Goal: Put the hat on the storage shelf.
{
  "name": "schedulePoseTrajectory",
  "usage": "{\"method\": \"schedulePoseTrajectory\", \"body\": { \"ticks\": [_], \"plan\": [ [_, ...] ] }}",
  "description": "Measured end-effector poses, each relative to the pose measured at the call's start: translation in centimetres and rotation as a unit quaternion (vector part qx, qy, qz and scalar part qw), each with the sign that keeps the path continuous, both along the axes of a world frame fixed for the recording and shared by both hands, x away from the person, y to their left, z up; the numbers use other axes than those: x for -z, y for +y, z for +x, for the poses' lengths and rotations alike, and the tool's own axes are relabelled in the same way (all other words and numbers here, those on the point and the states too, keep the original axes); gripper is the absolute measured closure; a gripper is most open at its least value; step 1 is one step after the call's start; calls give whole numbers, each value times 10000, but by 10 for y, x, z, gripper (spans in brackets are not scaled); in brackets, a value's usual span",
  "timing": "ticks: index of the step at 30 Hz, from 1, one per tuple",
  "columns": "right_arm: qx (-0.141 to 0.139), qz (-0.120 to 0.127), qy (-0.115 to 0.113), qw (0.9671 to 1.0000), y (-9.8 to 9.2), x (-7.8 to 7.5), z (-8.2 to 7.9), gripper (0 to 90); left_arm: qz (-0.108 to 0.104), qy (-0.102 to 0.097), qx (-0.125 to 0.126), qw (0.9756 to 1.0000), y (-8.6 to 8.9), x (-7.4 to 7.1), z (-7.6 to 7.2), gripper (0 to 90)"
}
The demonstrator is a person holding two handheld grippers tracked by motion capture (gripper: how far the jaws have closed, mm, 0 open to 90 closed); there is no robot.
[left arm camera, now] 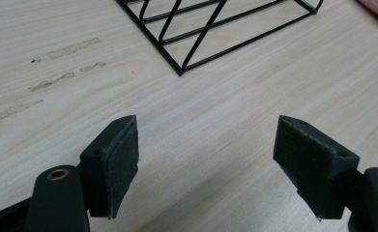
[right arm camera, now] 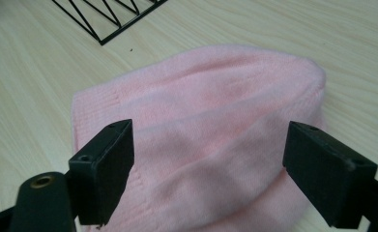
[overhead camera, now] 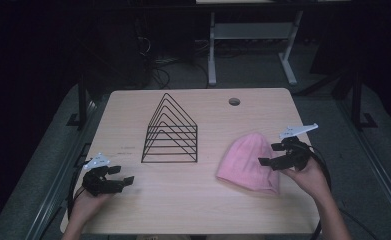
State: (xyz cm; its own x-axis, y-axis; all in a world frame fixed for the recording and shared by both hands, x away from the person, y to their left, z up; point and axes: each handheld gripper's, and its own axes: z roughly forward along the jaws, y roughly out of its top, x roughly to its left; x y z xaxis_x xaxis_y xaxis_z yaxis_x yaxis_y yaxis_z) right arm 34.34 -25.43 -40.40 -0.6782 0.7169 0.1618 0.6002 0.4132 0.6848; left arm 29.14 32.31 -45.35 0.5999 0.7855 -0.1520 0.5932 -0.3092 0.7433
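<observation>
One left gripper [overhead camera: 117,175], jaws spread wide, hovers over bare worktop [overhead camera: 183,200]; one black wire rack [overhead camera: 170,131] stands mid-worktop; one pink hat [overhead camera: 250,161] lies flat toward the right, the right gripper [overhead camera: 273,154] apart above it. The left gripper view shows grey smudges [left arm camera: 56,67] on the wood; the right gripper view shows the hat's ribbed hem [right arm camera: 97,108].

My left gripper [overhead camera: 117,176] sits low at the near left, held in my left hand [overhead camera: 85,204], jaws spread wide with nothing between the pads [left arm camera: 116,164]. My right gripper [overhead camera: 269,156] is at the right, gripped by my right hand [overhead camera: 310,176], jaws likewise wide apart, pointing leftward.
</observation>
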Motion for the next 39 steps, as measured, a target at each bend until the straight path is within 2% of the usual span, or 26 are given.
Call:
{"method": "schedulePoseTrajectory", "body": {
  "ticks": [8,15,17,30,31,39],
  "plan": [
    [-31,-108,89,9999,9,-4,27,183,-15,-5,-18,10000,2,0,0,239],
    [43,-30,334,9994,7,-1,48,192,31,0,12,10000,2,0,0,239],
    [73,-97,373,9992,5,2,53,193,21,5,10,10000,3,0,0,239],
    [313,-145,503,9981,3,15,76,235,14,2,24,10000,1,0,0,239],
    [321,-143,521,9980,2,18,79,282,12,0,26,10000,1,-1,0,239],
    [369,-225,685,9967,3,31,90,339,5,0,32,10000,1,0,0,239]
  ]
}}
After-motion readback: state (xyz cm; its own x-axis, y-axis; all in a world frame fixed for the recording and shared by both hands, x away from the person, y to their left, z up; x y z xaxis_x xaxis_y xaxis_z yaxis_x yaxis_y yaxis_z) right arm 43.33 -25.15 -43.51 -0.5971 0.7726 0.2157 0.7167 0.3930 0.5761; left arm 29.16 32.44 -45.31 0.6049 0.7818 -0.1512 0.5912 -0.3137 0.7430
